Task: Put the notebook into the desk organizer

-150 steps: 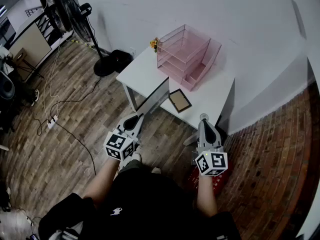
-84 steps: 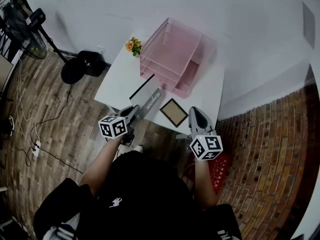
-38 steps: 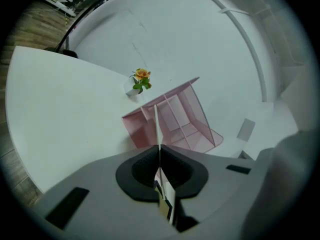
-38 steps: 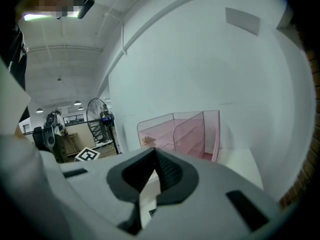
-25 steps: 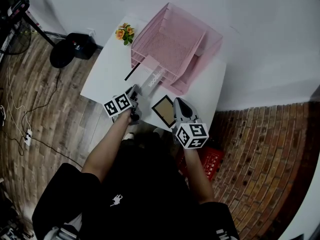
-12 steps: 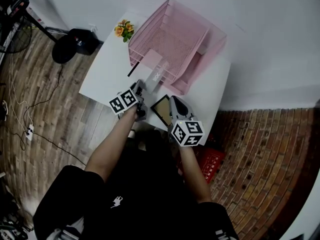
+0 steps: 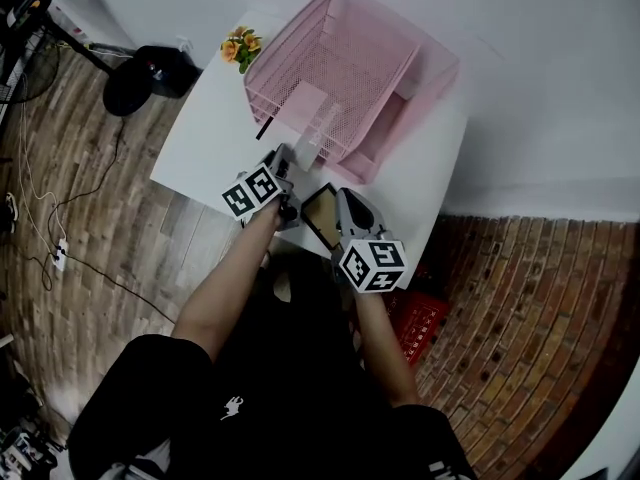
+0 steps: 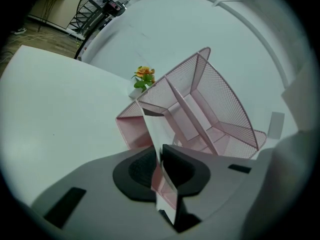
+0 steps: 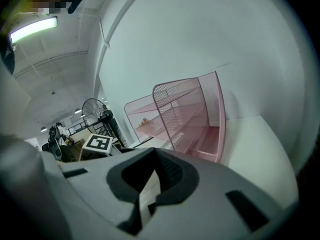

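Observation:
The pink mesh desk organizer (image 7: 400, 78) (image 8: 215, 94) (image 9: 200, 114) stands at the back of the white table (image 7: 200, 148). The grey notebook (image 7: 308, 133) (image 8: 157, 131) stands on edge, its far end inside the organizer's front tray. Its near end lies between the jaws of my left gripper (image 7: 288, 160) (image 8: 159, 156). Those jaws have just been opening and stand slightly apart round it. My right gripper (image 7: 345, 200) (image 9: 155, 159) hovers near the table's front edge over a small brown picture frame (image 7: 318, 216), shut and holding nothing.
A little pot of orange flowers (image 7: 235, 48) (image 8: 144, 76) sits at the organizer's left corner. A fan's black base (image 7: 150, 78) is on the wooden floor to the left. A red crate (image 7: 415, 318) lies under the table's right side, beside the brick floor.
My left gripper has pushed the notebook further into the organizer's tray. The right gripper has sunk a little over the picture frame.

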The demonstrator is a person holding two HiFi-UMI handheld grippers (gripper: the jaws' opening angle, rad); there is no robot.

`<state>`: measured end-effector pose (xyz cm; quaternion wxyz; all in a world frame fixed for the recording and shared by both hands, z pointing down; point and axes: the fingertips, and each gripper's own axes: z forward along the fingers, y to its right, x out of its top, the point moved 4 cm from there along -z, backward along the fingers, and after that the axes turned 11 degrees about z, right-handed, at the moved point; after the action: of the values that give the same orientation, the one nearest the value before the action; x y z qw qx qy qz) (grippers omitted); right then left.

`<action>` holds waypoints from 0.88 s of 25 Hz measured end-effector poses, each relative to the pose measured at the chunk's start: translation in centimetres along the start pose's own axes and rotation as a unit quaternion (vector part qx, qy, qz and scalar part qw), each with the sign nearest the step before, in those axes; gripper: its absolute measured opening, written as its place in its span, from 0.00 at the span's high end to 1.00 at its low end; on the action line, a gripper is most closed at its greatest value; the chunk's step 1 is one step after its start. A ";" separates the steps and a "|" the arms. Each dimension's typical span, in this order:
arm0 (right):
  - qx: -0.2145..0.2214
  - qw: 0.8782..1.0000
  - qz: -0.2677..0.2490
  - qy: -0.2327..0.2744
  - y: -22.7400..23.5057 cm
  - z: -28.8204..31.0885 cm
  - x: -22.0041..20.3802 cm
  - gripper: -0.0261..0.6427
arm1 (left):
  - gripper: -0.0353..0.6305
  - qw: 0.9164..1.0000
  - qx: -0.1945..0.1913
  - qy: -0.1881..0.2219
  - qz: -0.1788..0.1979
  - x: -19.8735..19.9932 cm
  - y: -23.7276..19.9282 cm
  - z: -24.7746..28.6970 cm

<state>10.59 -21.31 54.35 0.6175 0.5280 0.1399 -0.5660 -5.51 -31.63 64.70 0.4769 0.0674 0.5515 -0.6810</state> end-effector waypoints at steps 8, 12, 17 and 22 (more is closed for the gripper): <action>-0.002 1.000 0.009 -0.008 1.9 -0.2 -0.2 0.96 | 0.86 1.000 0.014 0.013 0.011 -0.2 0.7 1.2; 0.001 1.000 0.008 -0.011 2.4 0.0 -0.3 0.96 | 0.84 0.999 0.017 0.009 0.027 0.0 0.8 1.7; 0.005 1.000 0.010 -0.012 2.5 0.3 -0.3 0.96 | 0.63 0.999 -0.002 -0.004 0.050 0.0 0.5 1.2; 0.003 1.000 0.001 -0.010 2.1 0.3 -0.3 0.96 | 0.50 0.992 -0.020 -0.040 0.119 -0.5 0.1 -0.6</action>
<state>12.17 -21.82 55.76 0.6179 0.5241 0.1314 -0.5712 -5.40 -30.84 64.72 0.5772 0.0960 0.5338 -0.6105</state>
